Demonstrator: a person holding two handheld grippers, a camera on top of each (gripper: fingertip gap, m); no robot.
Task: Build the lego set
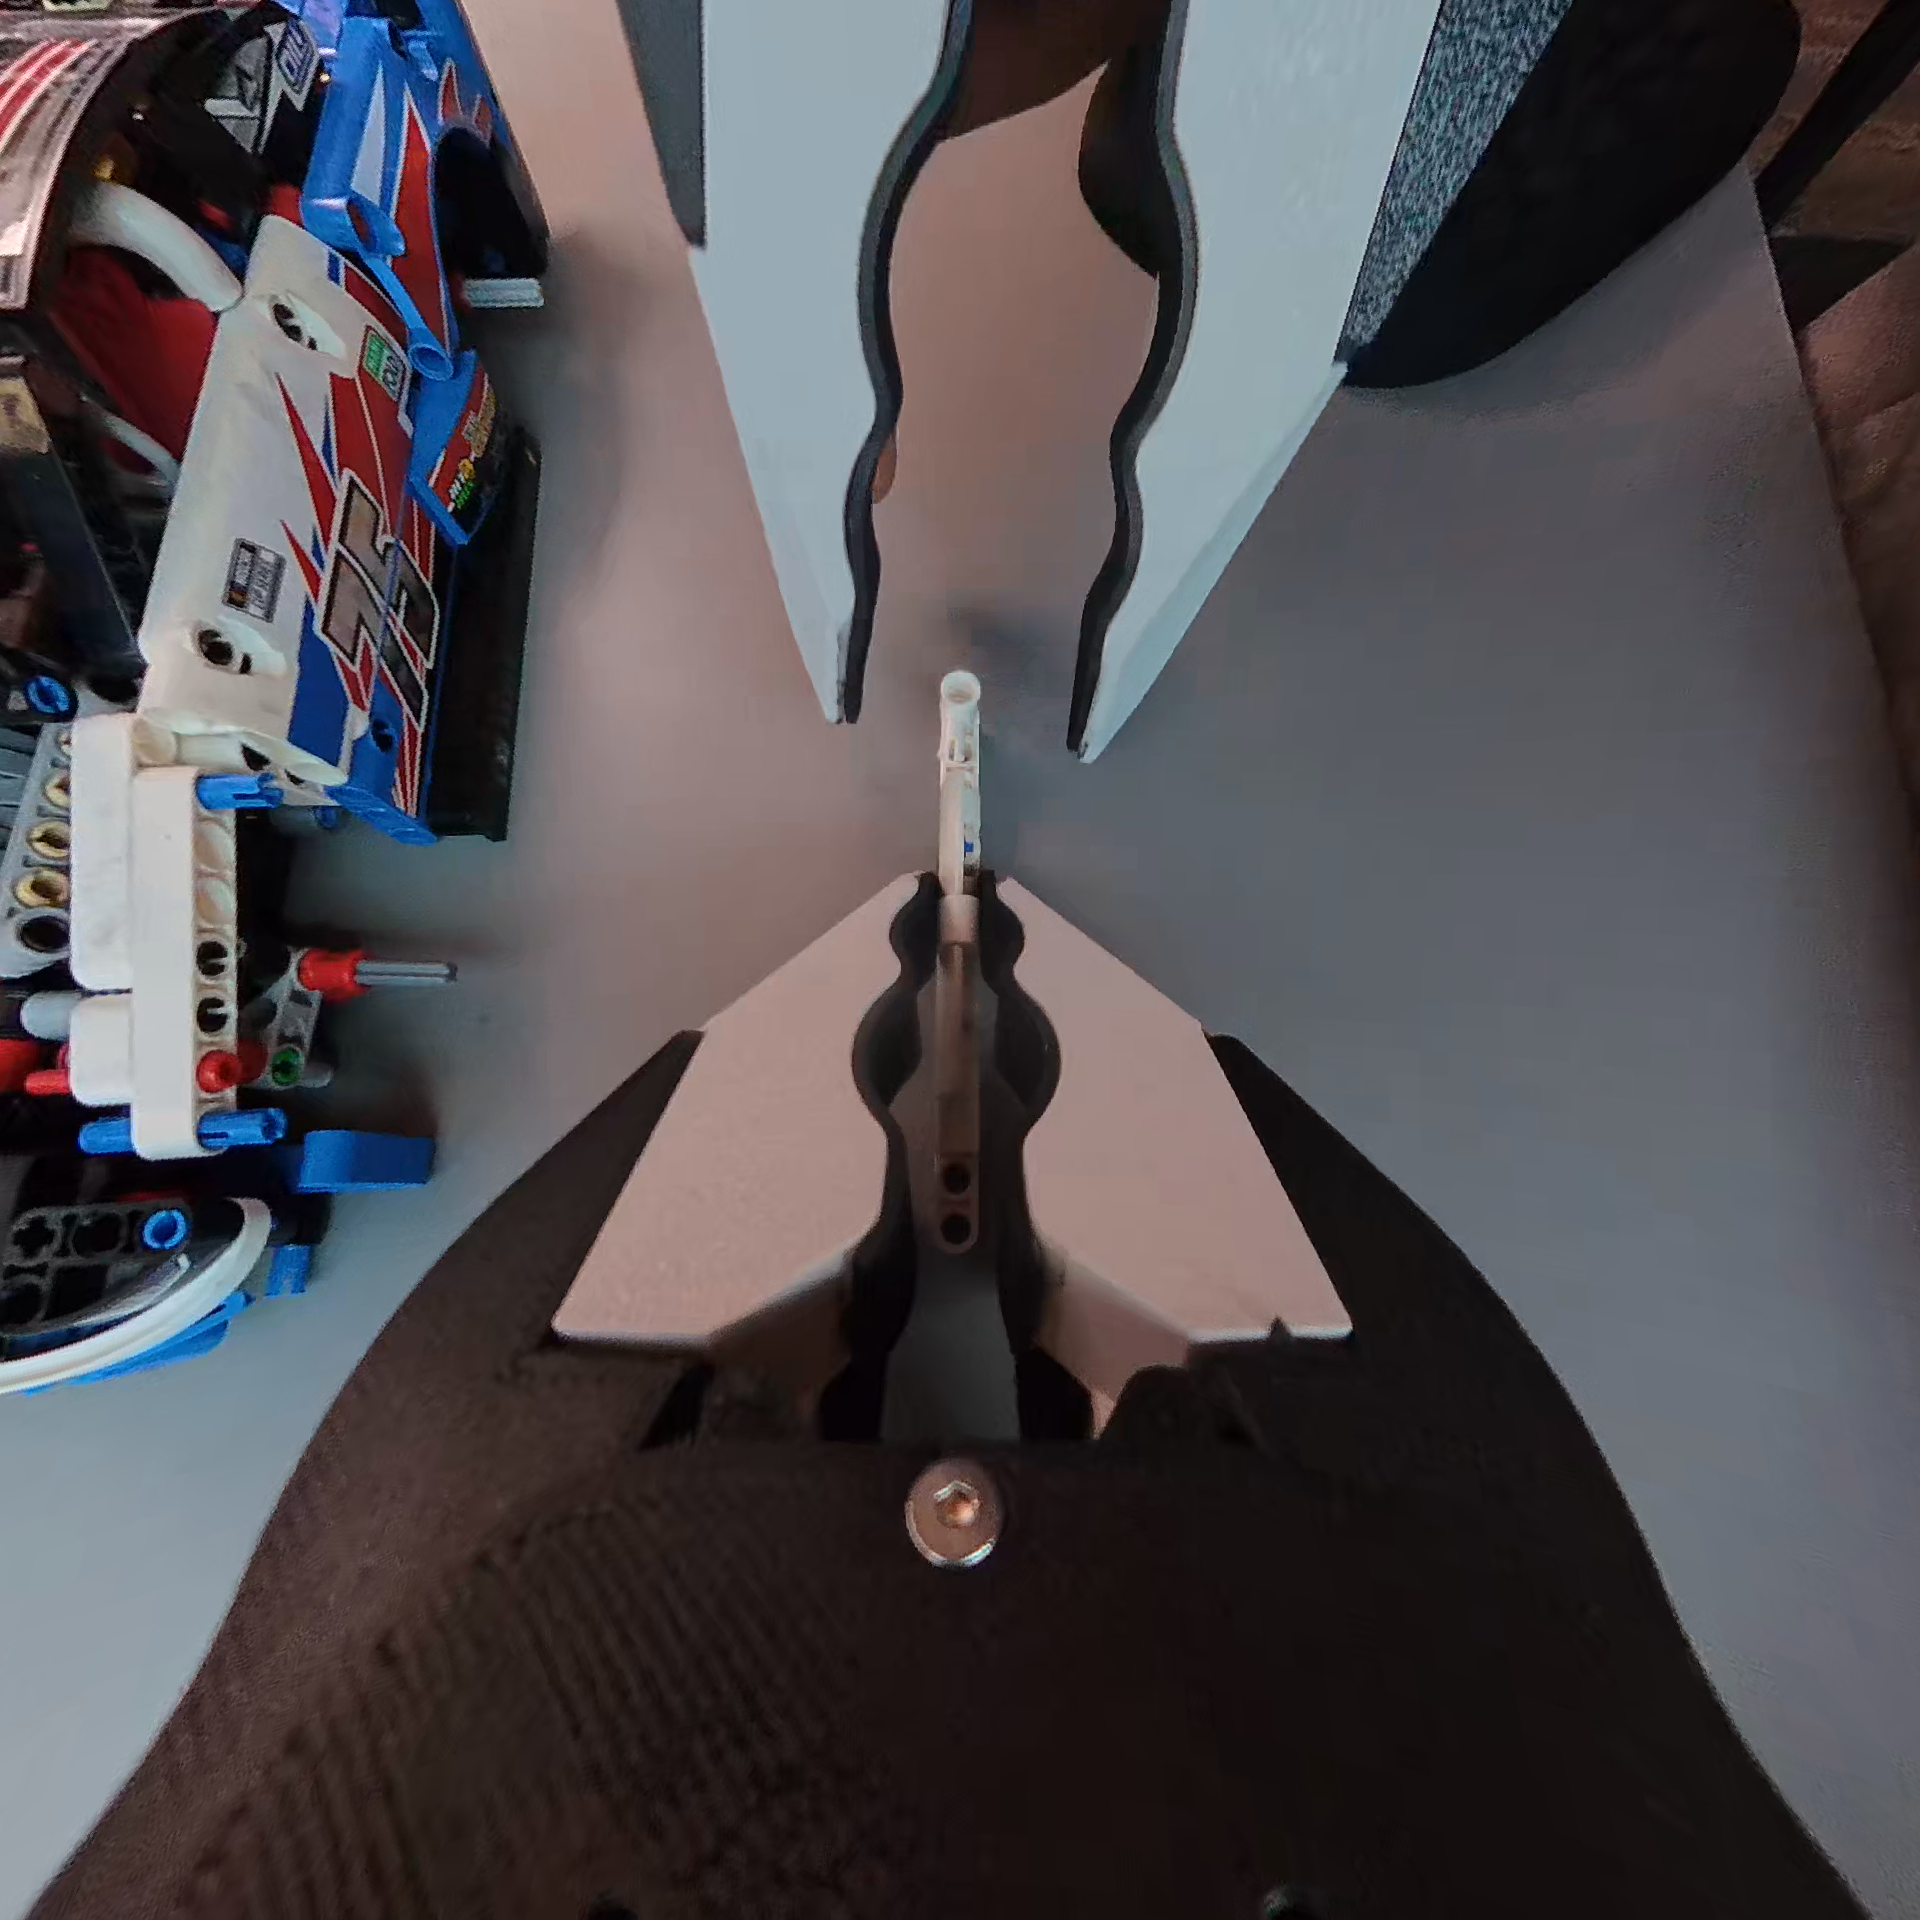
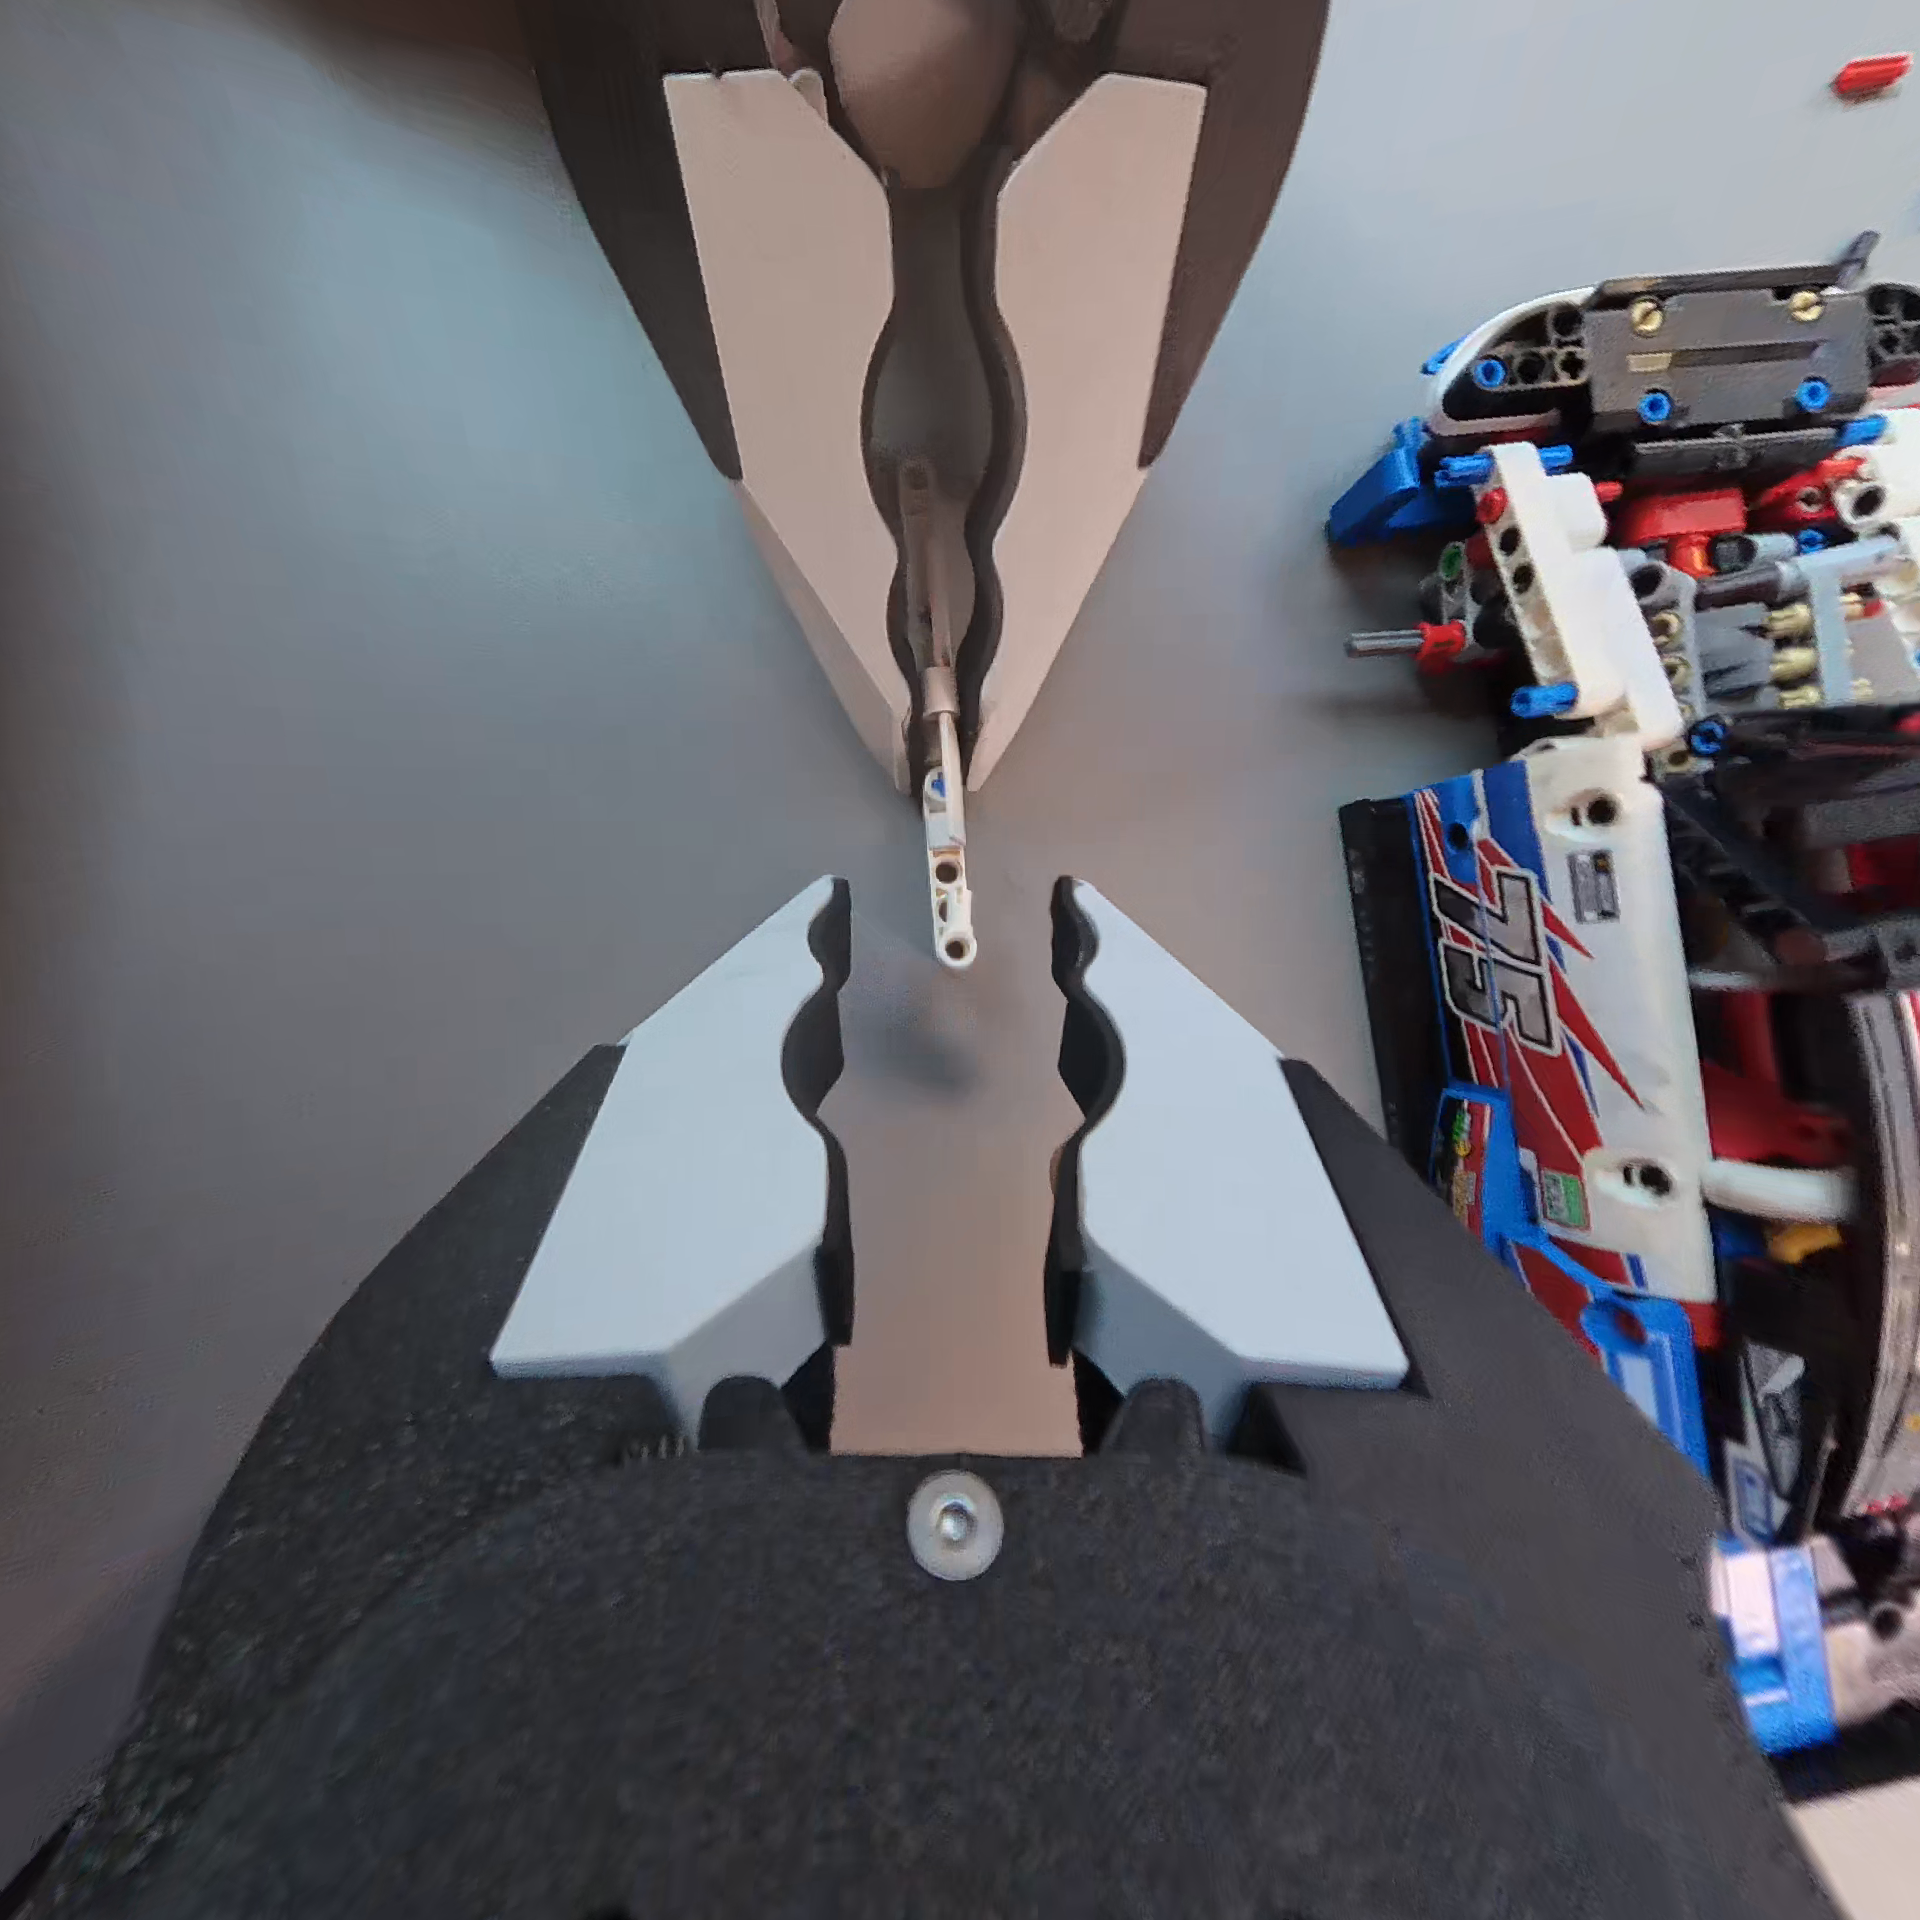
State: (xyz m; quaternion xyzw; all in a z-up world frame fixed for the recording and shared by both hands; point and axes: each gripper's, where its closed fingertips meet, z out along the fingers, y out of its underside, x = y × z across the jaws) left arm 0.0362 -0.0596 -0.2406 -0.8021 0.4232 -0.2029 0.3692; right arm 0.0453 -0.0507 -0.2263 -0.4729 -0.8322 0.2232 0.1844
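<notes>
My left gripper (image 1: 956,883) is shut on a thin white lego beam (image 1: 958,769) that sticks out past its tips above the grey table. My right gripper (image 2: 951,894) is open, tip to tip with the left one, and the beam's free end (image 2: 951,904) lies just between its fingertips without touching them. In the left wrist view the right gripper (image 1: 961,732) comes in from the top, jaws apart. In the right wrist view the left gripper (image 2: 940,774) comes in from the top, closed on the beam. The partly built red, white and blue lego car (image 1: 260,623) stands to the left; it also shows in the right wrist view (image 2: 1662,883).
A small red lego piece (image 2: 1875,78) lies on the grey table (image 2: 312,623) at the far upper right. A dark rounded object (image 1: 1621,197) sits behind the right gripper. A dark edge area (image 1: 1860,416) borders the table on the right. Both grippers' tips are close together, under 4 cm apart. Both grippers' tips are roughly 25 cm from the small red lego piece (image 2: 1875,78).
</notes>
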